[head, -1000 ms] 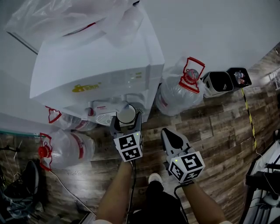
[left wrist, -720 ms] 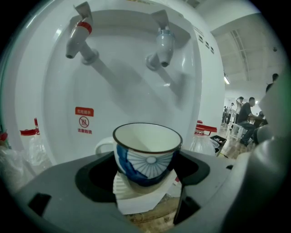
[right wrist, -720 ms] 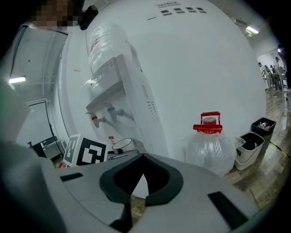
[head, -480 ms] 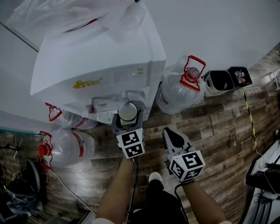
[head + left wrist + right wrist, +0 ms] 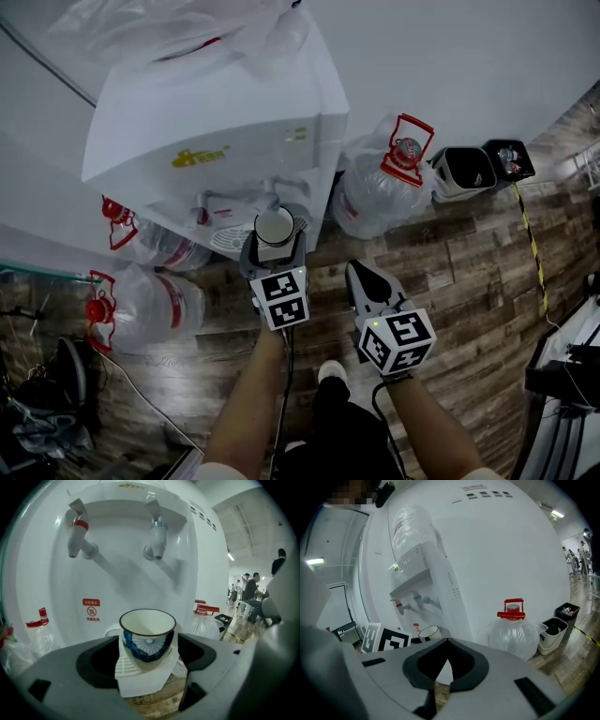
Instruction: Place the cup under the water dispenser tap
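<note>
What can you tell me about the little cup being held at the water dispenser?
The cup is small and looks ceramic: white inside, dark rim, blue fan pattern outside. Upright and apparently empty, it is clasped at its sides by the left hand-held gripper. It is in front of the white dispenser, roughly below the blue-banded tap, above the drip tray; whether it rests on the tray is unclear.

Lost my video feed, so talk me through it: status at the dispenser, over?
Left claw shut on cup. Right claw shut, empty. Cup roughly below the blue tap, over the drip tray. Nothing between cup and tap.
</note>
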`<state>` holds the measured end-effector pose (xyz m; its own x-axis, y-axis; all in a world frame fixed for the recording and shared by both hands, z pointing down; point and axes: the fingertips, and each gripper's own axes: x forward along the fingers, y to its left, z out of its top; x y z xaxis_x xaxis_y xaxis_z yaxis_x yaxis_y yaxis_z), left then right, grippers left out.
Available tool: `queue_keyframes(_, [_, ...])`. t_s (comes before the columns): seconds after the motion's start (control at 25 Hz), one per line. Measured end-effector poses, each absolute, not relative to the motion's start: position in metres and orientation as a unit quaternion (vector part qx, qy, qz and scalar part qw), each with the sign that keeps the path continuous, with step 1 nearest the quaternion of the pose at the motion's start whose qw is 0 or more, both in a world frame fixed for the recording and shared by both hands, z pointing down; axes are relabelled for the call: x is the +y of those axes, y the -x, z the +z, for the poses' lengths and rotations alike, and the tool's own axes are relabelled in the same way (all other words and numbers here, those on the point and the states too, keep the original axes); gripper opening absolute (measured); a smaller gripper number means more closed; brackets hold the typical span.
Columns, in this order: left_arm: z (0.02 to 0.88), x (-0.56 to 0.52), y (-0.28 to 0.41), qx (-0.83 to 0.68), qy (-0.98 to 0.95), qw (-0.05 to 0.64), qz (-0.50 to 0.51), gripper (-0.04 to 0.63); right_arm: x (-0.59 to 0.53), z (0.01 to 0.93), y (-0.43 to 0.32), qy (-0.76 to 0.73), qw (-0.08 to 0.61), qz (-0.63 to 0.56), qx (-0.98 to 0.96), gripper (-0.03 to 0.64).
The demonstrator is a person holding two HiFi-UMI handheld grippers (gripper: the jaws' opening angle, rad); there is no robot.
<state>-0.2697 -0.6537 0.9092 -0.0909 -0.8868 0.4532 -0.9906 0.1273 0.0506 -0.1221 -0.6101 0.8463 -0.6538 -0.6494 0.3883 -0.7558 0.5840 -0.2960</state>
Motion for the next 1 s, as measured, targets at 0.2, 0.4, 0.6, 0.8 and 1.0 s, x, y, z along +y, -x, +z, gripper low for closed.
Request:
queue_keyframes(0.2, [0.885,-0.619,0.263,-0.71,-0.66,0.205,0.135,0.413,-0.585,0.814,0.116,-0.405,0.119,0.215,-0.88,0.021])
queue_keyframes(0.4, [0.824,-0.556,0.251,-0.686,-0.68,0.209,0.153,0.411,-0.536,0.746,0.103,-0.417,0.109,0.211,-0.877,0.02])
queue_keyframes(0.6, [0.739,-0.479,0.236,-0.663,-0.705,0.206,0.148,0.411,-0.467,0.668,0.093,-0.43,0.091,0.203,-0.875,0.021])
queue_keyframes(0.8, [0.669,-0.403,0.225,-0.638,-0.729,0.209,0.137,0.408,-0.4,0.607,0.09,-0.44,0.084,0.185,-0.875,0.021])
queue_keyframes(1.0, [0.6,-0.318,0.221,-0.629,-0.739,0.202,0.132,0.382,-0.327,0.545,0.084,-0.449,0.073,0.176,-0.873,0.02])
